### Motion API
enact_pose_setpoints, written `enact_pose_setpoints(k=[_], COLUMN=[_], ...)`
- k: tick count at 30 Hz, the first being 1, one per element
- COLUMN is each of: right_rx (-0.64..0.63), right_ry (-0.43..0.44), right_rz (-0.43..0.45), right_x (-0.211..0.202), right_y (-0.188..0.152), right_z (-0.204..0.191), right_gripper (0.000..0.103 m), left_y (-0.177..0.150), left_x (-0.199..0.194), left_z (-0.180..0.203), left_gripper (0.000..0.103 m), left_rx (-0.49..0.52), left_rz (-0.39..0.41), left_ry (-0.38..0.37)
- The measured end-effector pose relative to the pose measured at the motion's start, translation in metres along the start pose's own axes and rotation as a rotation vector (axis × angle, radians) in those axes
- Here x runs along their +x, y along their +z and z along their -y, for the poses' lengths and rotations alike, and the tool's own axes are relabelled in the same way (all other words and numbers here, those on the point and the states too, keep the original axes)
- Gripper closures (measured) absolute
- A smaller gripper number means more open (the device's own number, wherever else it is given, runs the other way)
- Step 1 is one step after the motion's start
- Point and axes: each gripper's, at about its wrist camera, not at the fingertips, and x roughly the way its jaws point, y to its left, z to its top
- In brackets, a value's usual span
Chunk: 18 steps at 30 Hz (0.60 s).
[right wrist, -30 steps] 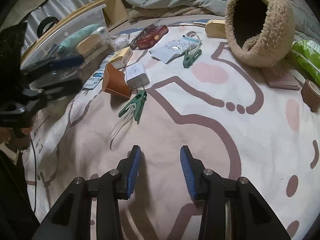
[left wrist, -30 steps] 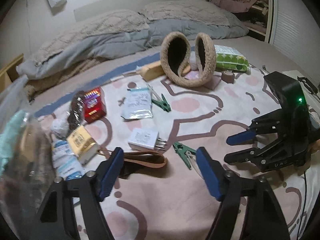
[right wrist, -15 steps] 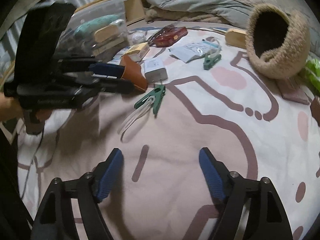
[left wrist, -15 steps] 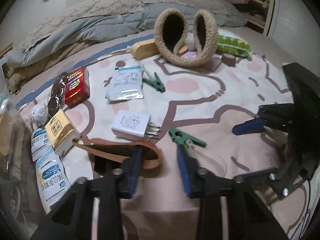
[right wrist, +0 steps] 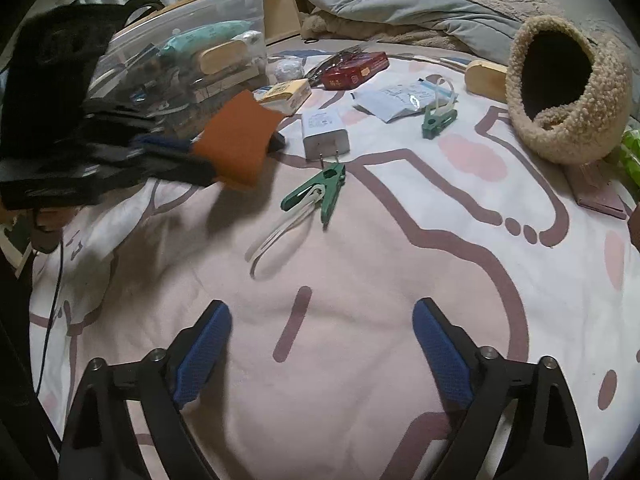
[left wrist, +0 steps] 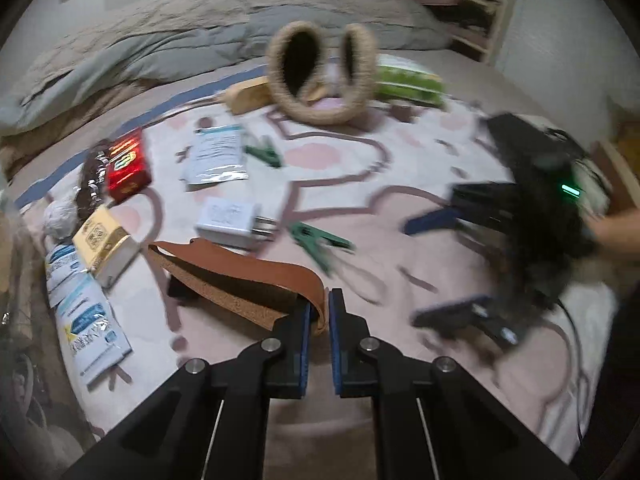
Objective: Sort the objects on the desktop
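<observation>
My left gripper (left wrist: 318,312) is shut on one end of a brown leather sleeve (left wrist: 240,276) with a cork lining, which is raised off the patterned blanket (left wrist: 360,184). The right wrist view shows the same sleeve (right wrist: 236,144) pinched in the left gripper (right wrist: 200,160) at the left. My right gripper (right wrist: 320,320) hovers low over bare blanket, its jaws opening wide with nothing between them; it appears blurred in the left wrist view (left wrist: 452,260). A white charger (right wrist: 324,128) and a green clip (right wrist: 320,192) lie just past the sleeve.
A clear plastic bin (right wrist: 192,48) with items stands at the left. A yellow box (right wrist: 286,94), red box (right wrist: 356,68), silver pouch (right wrist: 400,100), second green clip (right wrist: 438,118), wooden block (right wrist: 484,76) and fleece earmuffs (right wrist: 568,92) lie further back. Sachets (left wrist: 84,312) lie at the left.
My left gripper has closed on the brown leather sleeve's end and tipped it up. My right gripper's jaws have spread much wider.
</observation>
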Motion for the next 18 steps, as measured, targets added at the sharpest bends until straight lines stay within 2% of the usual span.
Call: enact_pose_setpoints(k=[6,10,12,13,14,16,18], right_rx=[-0.005,-0.033,-0.003,0.024,0.053,0.111,0.134], right_ry=[-0.001,-0.073,-0.070,-0.060,-0.050,-0.033,-0.041], right_rz=[-0.007,-0.030,-0.032,-0.032,-0.029,-0.023,-0.025], right_x=[0.001,0.004,0.005,0.005,0.005,0.005,0.008], right_y=[0.000,0.006,0.011,0.014,0.017,0.024,0.030], right_z=[-0.002,-0.012,-0.011,-0.008,-0.005,0.001,0.003], right_gripper=[0.006,0.006,0.006,0.006,0.006,0.006,0.006], left_y=[-0.021,-0.037,-0.044,-0.047,-0.050,-0.055,-0.058], left_x=[-0.026,-0.027,-0.024,-0.023,-0.020,-0.018,-0.021], left_z=[0.015,0.014,0.011,0.010,0.009,0.007,0.003], left_gripper=[0.094,0.094,0.093,0.088,0.065,0.028,0.028], left_rx=[0.090,0.109,0.107,0.108,0.108,0.107,0.100], left_rz=[0.003,-0.032,-0.057,-0.072,-0.098,-0.132,-0.114], left_ry=[-0.090,-0.118,-0.108,-0.101,-0.092,-0.039,-0.035])
